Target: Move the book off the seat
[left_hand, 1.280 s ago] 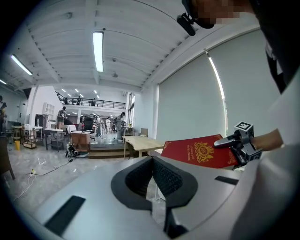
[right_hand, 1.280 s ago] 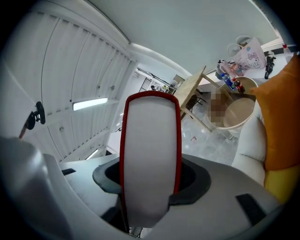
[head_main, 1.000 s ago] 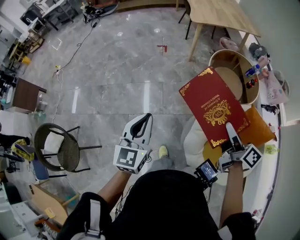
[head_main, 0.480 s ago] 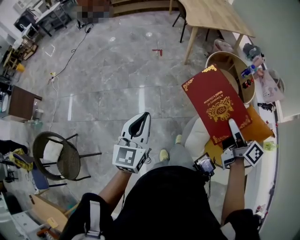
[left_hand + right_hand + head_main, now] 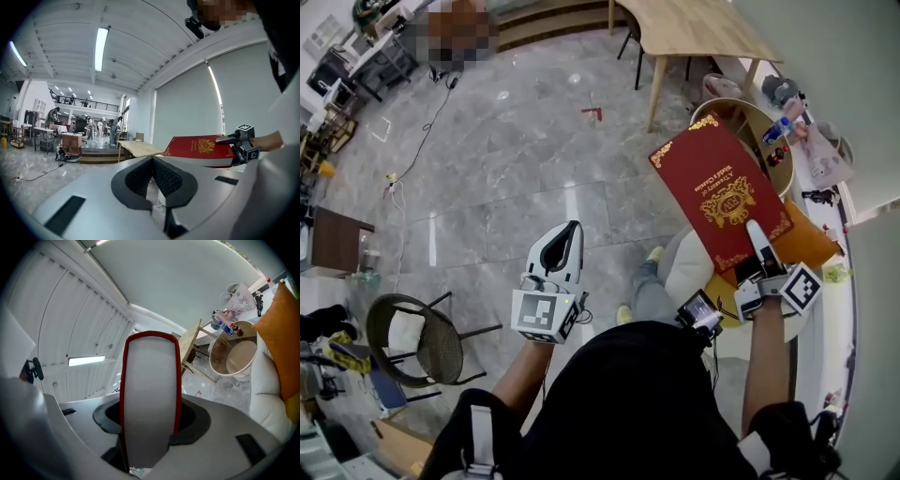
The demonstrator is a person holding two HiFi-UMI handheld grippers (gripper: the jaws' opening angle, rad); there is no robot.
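Note:
A red book [image 5: 717, 202] with gold ornament is held up in the air, its cover facing up, above a white padded seat [image 5: 686, 270] with an orange cushion [image 5: 814, 246]. My right gripper [image 5: 756, 236] is shut on the book's near edge. In the right gripper view the book's [image 5: 150, 394] white page edge fills the gap between the jaws. My left gripper [image 5: 567, 240] hangs over the floor to the left, shut and empty. In the left gripper view the pads [image 5: 140, 176] meet, and the book [image 5: 199, 146] shows off to the right.
A round wooden tub-like table [image 5: 750, 117] with small bottles on its rim stands just beyond the seat. A wooden table [image 5: 684, 23] is at the far side. A black wire chair [image 5: 427, 337] stands at the left. The grey stone floor [image 5: 516, 159] lies between them.
The book stays gripped and has drifted slightly left and toward me in the view. The left gripper has shifted a little left. The person's feet have stepped.

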